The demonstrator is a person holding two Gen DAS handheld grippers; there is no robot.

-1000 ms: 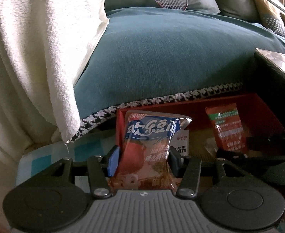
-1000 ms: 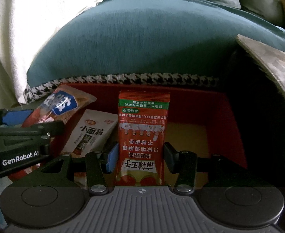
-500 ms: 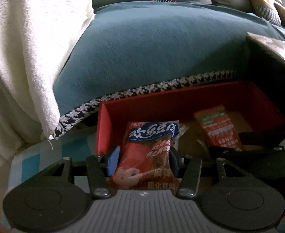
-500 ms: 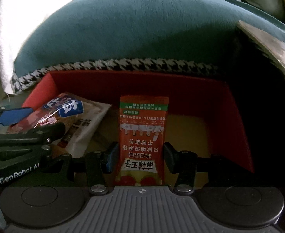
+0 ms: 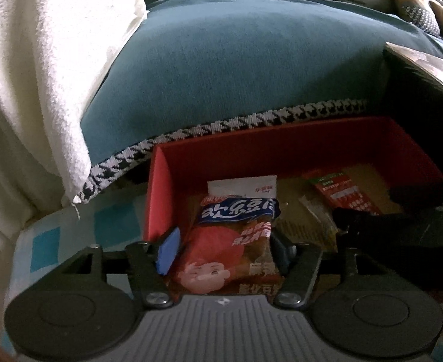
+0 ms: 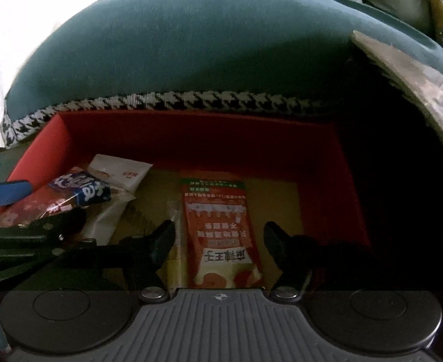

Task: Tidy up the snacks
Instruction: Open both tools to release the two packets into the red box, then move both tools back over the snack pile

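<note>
As both claws open over red box, left claw [image 5: 224, 250] straddles blue-banded puffed-snack bag [image 5: 233, 241] by box's left wall, pads parting; right claw [image 6: 218, 241] stands clear of red sachet [image 6: 221, 232] lying mid-floor, long axis along fingers.

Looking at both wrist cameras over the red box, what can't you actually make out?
- Left wrist view: bottom of the blue-banded snack bag, cut off by the gripper body.
- Right wrist view: the red box right side, lost in shadow.
- Both views: white packet, mostly covered by that bag.
</note>
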